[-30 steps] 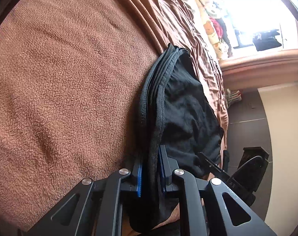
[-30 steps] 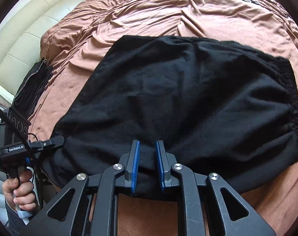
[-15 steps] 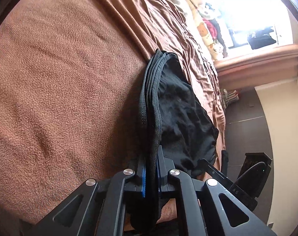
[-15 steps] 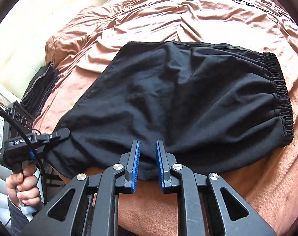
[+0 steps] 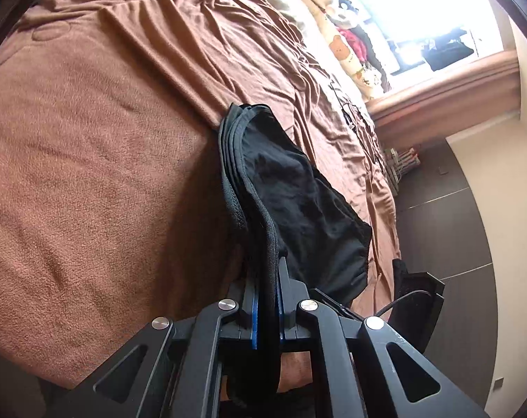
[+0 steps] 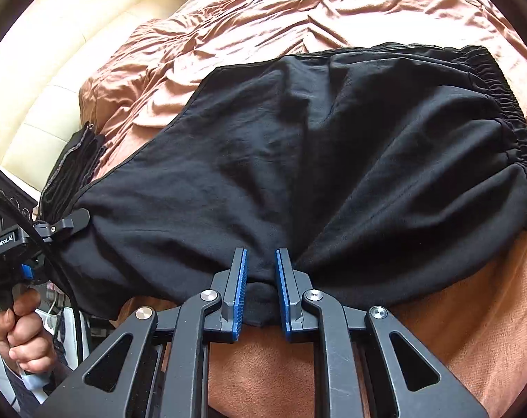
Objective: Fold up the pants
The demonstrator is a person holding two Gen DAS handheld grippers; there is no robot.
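Observation:
Black pants (image 6: 315, 160) lie folded on a brown blanket, elastic waistband (image 6: 507, 132) at the right. My right gripper (image 6: 260, 278) is shut on a bunch of the pants' near edge and lifts it a little. My left gripper (image 5: 266, 299) is shut on the stacked cloth edges of the pants (image 5: 298, 202). It also shows in the right wrist view (image 6: 68, 223), at the pants' left end, with the hand holding it (image 6: 23, 334).
The brown blanket (image 5: 89, 174) covers the bed, wrinkled farther back. A cream padded headboard (image 6: 54, 76) stands at the left. Patterned pillows (image 5: 350, 52) and a bright window lie beyond. Dark floor (image 5: 444, 216) runs beside the bed's edge.
Both grippers have pulled back and up with the pants' near edge, which has bunched and lifted. The left gripper's jaws closed tighter on the cloth.

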